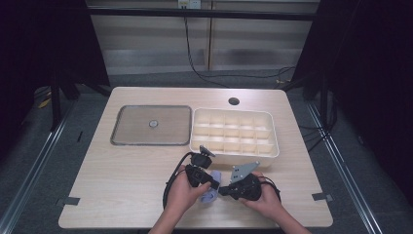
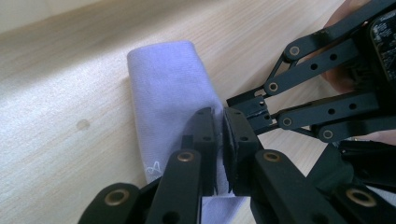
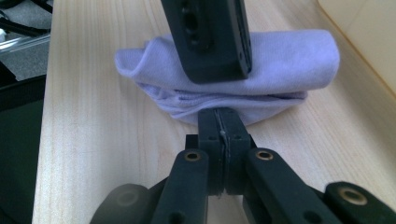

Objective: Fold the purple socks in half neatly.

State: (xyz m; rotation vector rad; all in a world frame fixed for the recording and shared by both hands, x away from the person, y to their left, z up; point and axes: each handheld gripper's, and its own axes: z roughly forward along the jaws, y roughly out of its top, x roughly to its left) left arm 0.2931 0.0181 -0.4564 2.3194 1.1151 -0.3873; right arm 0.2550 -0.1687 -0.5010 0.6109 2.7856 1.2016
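The folded lavender sock [image 3: 261,60] is lying on the table [image 1: 122,190] near its near edge, just before the white divided tray [image 1: 272,148]; its long axis is running left to right in the right gripper view. Being soft and light, it is probably best pinched at the folded edges. The left gripper [image 2: 219,135] is clamping its upper fold; the right gripper [image 3: 223,126], jaws pressed together, seems to be nipping the lower edge.

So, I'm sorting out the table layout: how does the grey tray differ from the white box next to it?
The grey tray is flat and shallow with one open surface; the white box is deeper and split by dividers into many small compartments. The tray holds a small round object at its centre; no contents are visible in the box. The tray lies left, the box right. Both are rectangular and sit side by side.
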